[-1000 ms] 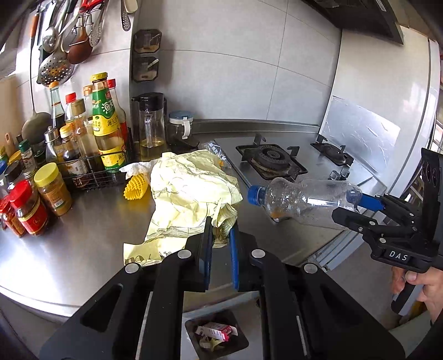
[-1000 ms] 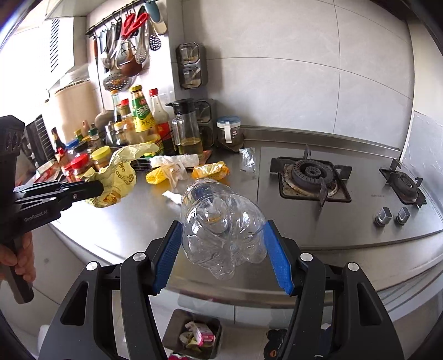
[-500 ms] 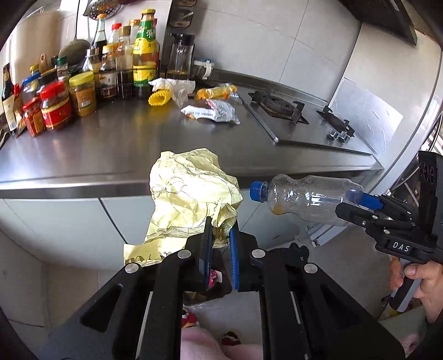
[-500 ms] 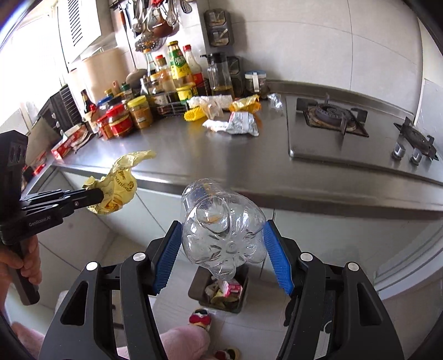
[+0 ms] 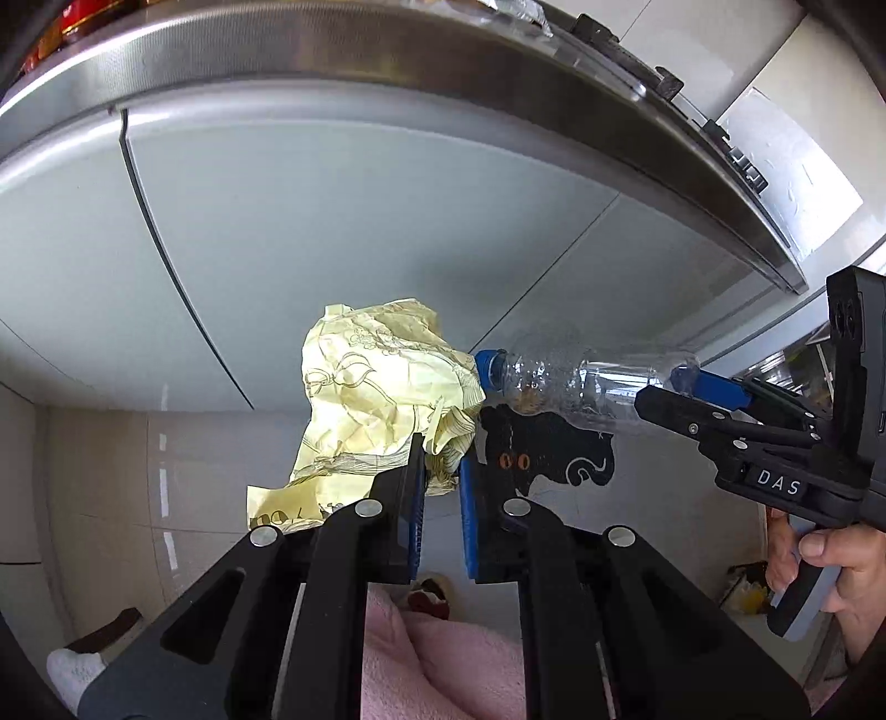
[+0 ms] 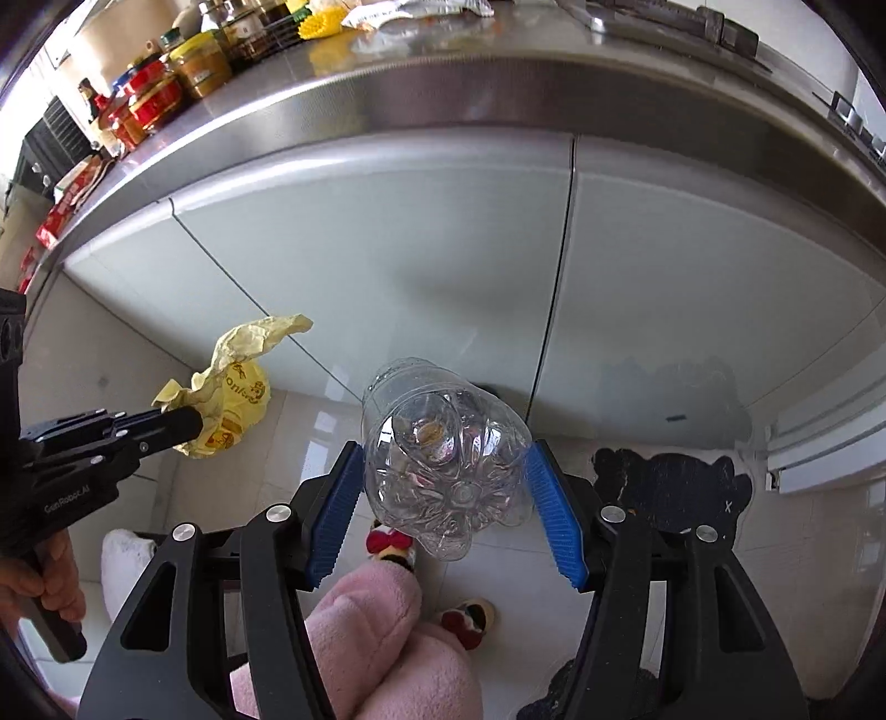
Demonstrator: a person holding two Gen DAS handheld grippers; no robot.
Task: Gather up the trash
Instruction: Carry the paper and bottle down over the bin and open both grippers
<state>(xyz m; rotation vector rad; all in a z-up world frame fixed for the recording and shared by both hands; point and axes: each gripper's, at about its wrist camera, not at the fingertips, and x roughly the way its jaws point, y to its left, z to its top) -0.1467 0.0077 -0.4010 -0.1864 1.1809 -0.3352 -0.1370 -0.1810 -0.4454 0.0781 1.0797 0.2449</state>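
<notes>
My left gripper (image 5: 441,459) is shut on a crumpled yellow paper wrapper (image 5: 376,399), held in the air below the counter edge in front of the grey cabinet doors. The wrapper also shows in the right wrist view (image 6: 232,399), pinched by the left gripper (image 6: 191,423). My right gripper (image 6: 446,493) is shut on a clear plastic bottle (image 6: 443,454), gripped at its base. In the left wrist view the bottle (image 5: 576,387) lies level, its blue cap touching the wrapper, with the right gripper (image 5: 684,393) behind it. No trash bin is in view.
The steel counter edge (image 6: 443,105) runs overhead, with jars (image 6: 166,88) and wrappers (image 6: 421,8) on top. Grey cabinet doors (image 5: 332,232) stand ahead. A black cat-shaped mat (image 6: 670,487) lies on the tiled floor. Pink-clad legs (image 6: 365,637) and slippers (image 6: 468,617) are below.
Both grippers have dropped below the counter edge with their loads. The views now tilt down to the cabinet fronts and floor. The bin seen earlier is out of view.
</notes>
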